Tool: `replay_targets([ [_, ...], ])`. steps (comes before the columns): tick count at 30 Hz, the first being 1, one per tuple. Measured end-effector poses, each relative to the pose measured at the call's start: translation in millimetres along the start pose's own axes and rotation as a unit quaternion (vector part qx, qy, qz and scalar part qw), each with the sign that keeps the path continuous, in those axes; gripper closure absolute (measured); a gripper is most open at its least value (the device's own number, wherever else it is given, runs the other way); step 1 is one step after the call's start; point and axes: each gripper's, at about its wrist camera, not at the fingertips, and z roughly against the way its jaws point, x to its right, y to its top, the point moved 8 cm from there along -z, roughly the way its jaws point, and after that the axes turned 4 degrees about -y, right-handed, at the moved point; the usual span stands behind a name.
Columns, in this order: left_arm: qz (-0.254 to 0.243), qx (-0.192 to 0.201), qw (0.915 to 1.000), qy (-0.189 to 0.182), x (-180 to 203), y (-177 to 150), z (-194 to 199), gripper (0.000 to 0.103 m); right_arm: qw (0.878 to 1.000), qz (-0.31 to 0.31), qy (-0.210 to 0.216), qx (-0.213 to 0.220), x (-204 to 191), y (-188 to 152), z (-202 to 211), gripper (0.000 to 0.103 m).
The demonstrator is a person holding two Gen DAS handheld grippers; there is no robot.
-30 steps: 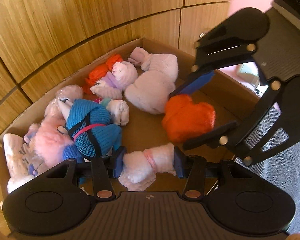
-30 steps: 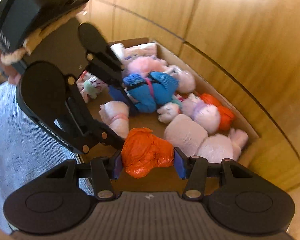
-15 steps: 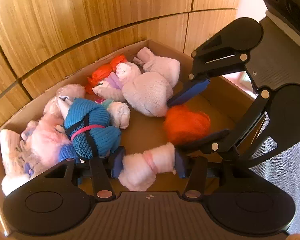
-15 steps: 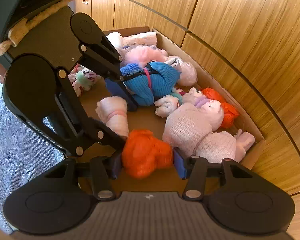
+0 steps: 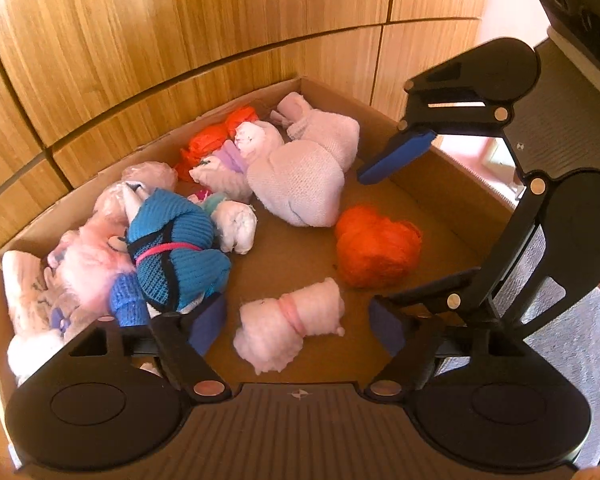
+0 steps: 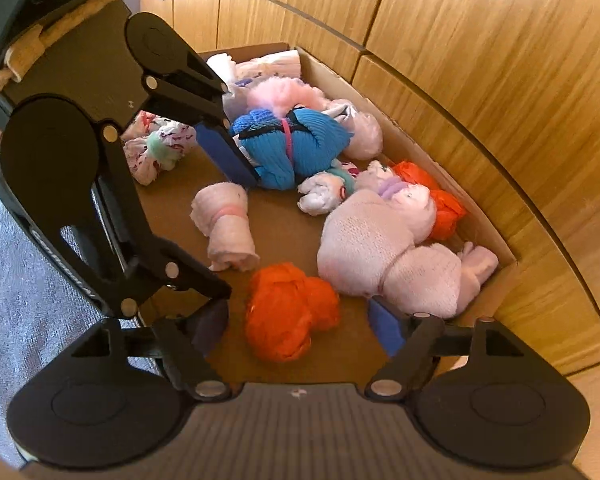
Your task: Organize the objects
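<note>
A pink-white sock roll [image 5: 288,324] with a pink band lies on the floor of the cardboard box [image 5: 460,176]. It sits loose between the fingers of my left gripper [image 5: 298,328], whose jaws are opening, pads clear of it. An orange bundle [image 6: 288,312] lies on the box floor between the fingers of my right gripper [image 6: 300,328]. Those jaws are opening too and do not touch it. In the right wrist view the left gripper [image 6: 242,236] stands around the sock roll [image 6: 224,226]. In the left wrist view the right gripper [image 5: 368,240] straddles the orange bundle [image 5: 376,246].
Along the box's far side lie a blue knitted bundle [image 5: 172,252], pale pink knit bundles [image 5: 300,184], a second orange bundle [image 5: 208,140] and fluffy pink and white rolls. Wooden panels [image 5: 180,20] rise right behind the box. Grey carpet [image 5: 572,328] lies on the near side.
Both grippers have let go: the left was shut on the pink sock roll and the right on the orange bundle. Both now lie free on the box floor between wide jaws.
</note>
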Motion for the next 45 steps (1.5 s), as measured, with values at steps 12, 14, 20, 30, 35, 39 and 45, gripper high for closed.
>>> replay_targets([
  [12, 0.070, 0.046, 0.9955, 0.043, 1, -7, 45, 0.001, 0.997, -0.073, -0.031, 0.024, 3, -1, 33, 0.021],
  [14, 0.099, 0.055, 0.9921, 0.053, 0, -10, 52, 0.001, 0.995, -0.093, -0.040, 0.027, 3, -2, 37, 0.020],
  [20, 0.149, 0.090, 0.9810, 0.087, 1, -19, 77, 0.001, 0.982, -0.168, -0.078, 0.037, -6, -3, 50, 0.004],
  [30, 0.204, 0.148, 0.9577, 0.139, -1, -49, 116, 0.001, 0.952, -0.271, -0.128, 0.065, -32, -2, 66, 0.001],
  [35, 0.203, 0.183, 0.9481, 0.162, 5, -66, 136, 0.000, 0.940, -0.303, -0.133, 0.077, -50, -6, 72, 0.001],
  [39, 0.206, 0.188, 0.9450, 0.172, 5, -74, 142, 0.000, 0.937, -0.311, -0.134, 0.083, -63, -12, 75, 0.001],
  [45, 0.200, 0.176, 0.9422, 0.204, 9, -87, 142, 0.000, 0.935, -0.315, -0.135, 0.089, -77, -17, 77, 0.001],
])
